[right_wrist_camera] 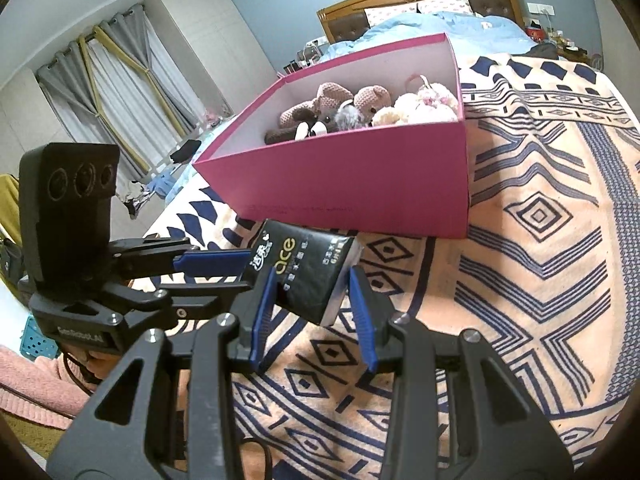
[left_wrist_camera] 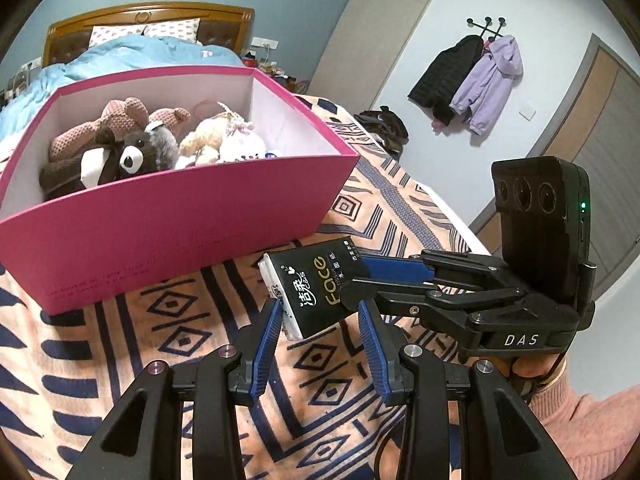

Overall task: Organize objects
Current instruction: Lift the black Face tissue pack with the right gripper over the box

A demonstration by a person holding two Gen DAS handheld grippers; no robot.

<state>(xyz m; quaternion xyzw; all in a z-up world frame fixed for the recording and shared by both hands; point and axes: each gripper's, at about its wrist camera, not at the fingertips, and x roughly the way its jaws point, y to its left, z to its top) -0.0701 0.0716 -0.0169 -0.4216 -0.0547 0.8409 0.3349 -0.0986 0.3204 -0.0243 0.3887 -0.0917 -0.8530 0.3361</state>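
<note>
A black tissue pack (left_wrist_camera: 316, 288) marked "Face" is held above the patterned bedspread, just in front of the pink box (left_wrist_camera: 180, 216). My right gripper (left_wrist_camera: 352, 276) comes in from the right and is shut on the pack's far end. My left gripper (left_wrist_camera: 322, 316) is open with its blue pads either side of the pack's near end. In the right wrist view the pack (right_wrist_camera: 308, 272) sits between my right gripper's pads (right_wrist_camera: 312, 292), while my left gripper (right_wrist_camera: 240, 270) reaches in from the left. The pink box (right_wrist_camera: 360, 176) holds several plush toys (right_wrist_camera: 352, 104).
The patterned bedspread (right_wrist_camera: 540, 240) covers the bed around the box. A blue duvet (left_wrist_camera: 140, 56) and wooden headboard (left_wrist_camera: 148, 16) lie beyond. Jackets (left_wrist_camera: 468, 76) hang on the wall. Curtains (right_wrist_camera: 108, 92) and floor clutter sit left of the bed.
</note>
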